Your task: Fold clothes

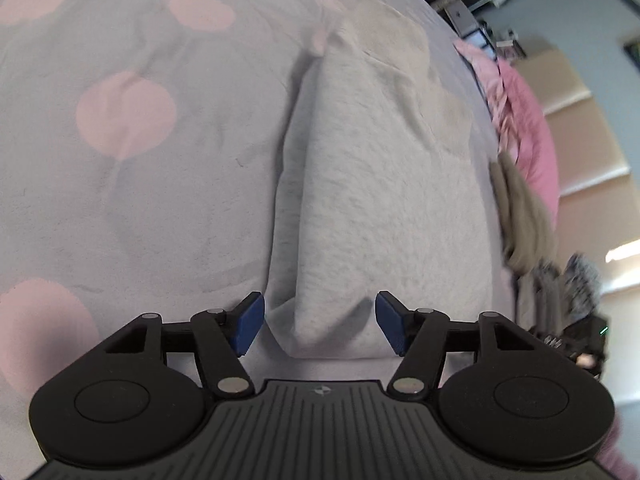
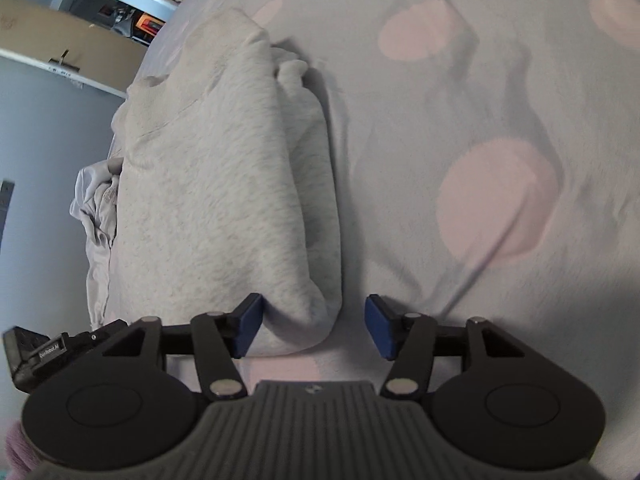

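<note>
Lying lengthwise on the bed's spotted blanket (image 1: 120, 160), the grey fleece garment (image 1: 380, 200) was already doubled into a long narrow bundle. Each tool stood at its near end with fingers spread and nothing between them: the left tool (image 1: 320, 326) straddled one near corner, the right tool (image 2: 314, 326) the other (image 2: 296, 320).

Closing there could have caught only the top layer, since the fleece looked thick and slack, and a lift would then peel the bundle open. A pinch that ran too deep might have gathered the blanket as well.

Behind the garment, its far end ran out of focus, so whether sleeves or a hood were tucked in could not be told. A crumpled pale cloth (image 2: 96, 208) beside the garment's far edge was cut off by it, and the heap of clothes (image 1: 524, 216) beyond it was blurred.
</note>
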